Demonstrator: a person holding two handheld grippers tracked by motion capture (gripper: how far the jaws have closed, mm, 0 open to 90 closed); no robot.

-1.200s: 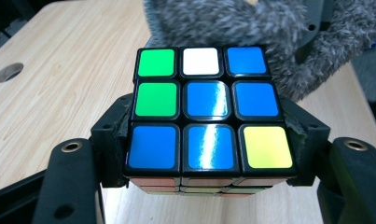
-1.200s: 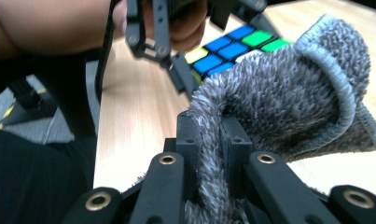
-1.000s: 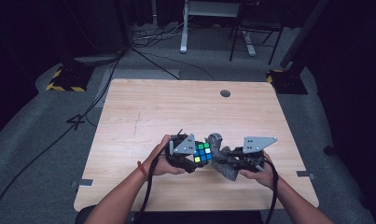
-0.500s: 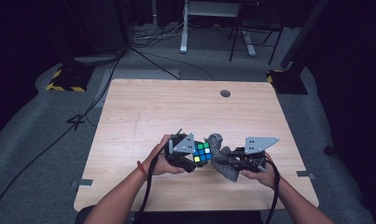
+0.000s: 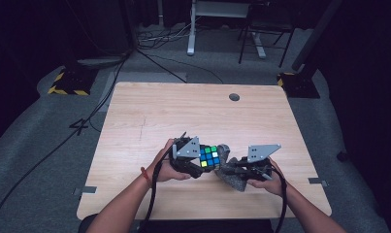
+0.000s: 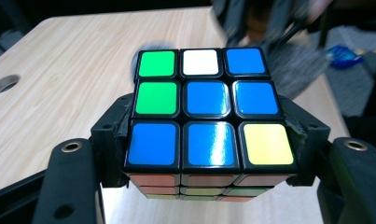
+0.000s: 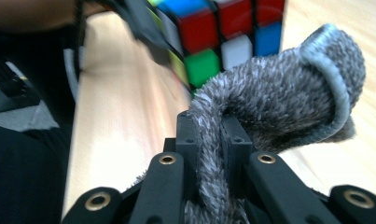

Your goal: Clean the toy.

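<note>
A Rubik's cube (image 6: 206, 114) with blue, green, white and yellow stickers on its upper face sits between the black jaws of my left gripper (image 6: 206, 163), which is shut on its sides. In the high view the cube (image 5: 208, 157) hangs just above the wooden table (image 5: 183, 116), near its front edge. My right gripper (image 7: 212, 140) is shut on a grey fuzzy cloth (image 7: 279, 93), whose folded end lies against the cube's (image 7: 223, 32) red, white and green side. From above, the cloth (image 5: 229, 167) is bunched between the two grippers, left gripper (image 5: 195, 160) and right gripper (image 5: 234, 170).
A round cable hole (image 5: 234, 97) marks the table's far side. Cables trail from both grippers past the forearms at the front edge. Beyond the table are a desk frame (image 5: 217, 19), a chair base and yellow-black floor blocks (image 5: 67, 82).
</note>
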